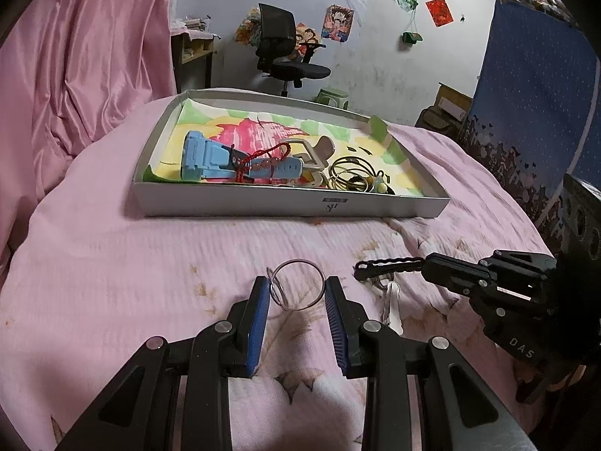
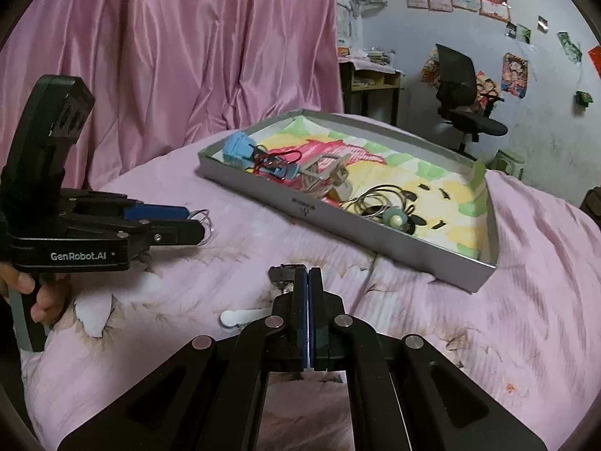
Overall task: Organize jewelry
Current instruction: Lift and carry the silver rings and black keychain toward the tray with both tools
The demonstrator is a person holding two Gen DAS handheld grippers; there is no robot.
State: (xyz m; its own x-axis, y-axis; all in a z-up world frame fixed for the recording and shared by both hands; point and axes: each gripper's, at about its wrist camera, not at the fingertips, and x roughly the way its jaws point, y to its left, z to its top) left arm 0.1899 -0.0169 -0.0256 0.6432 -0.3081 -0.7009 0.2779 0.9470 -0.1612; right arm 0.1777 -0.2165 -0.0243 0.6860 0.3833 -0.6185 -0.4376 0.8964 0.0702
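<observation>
My left gripper point(image 1: 298, 282) is shut on a pair of thin silver rings point(image 1: 298, 260), held upright between its blue pads just above the pink bedspread; the same grip shows side-on point(image 2: 201, 221) in the right wrist view. My right gripper point(image 2: 307, 272) is shut, tips low over the bedspread, to the right of the left one point(image 1: 358, 268). A small white piece point(image 2: 240, 317) lies under it; whether anything is pinched I cannot tell. Beyond stands a shallow grey tray point(image 1: 285, 203) with a blue watch point(image 1: 210, 159), a red bead bracelet point(image 1: 263, 156), a beige watch and gold bangles point(image 1: 351, 174).
A pink curtain point(image 2: 169, 56) hangs to the left behind the bed. A blue panel point(image 1: 533, 112) stands at the right. A black office chair point(image 1: 285, 52) and a desk sit by the far wall. A person's hand point(image 2: 41, 297) grips the left gripper's handle.
</observation>
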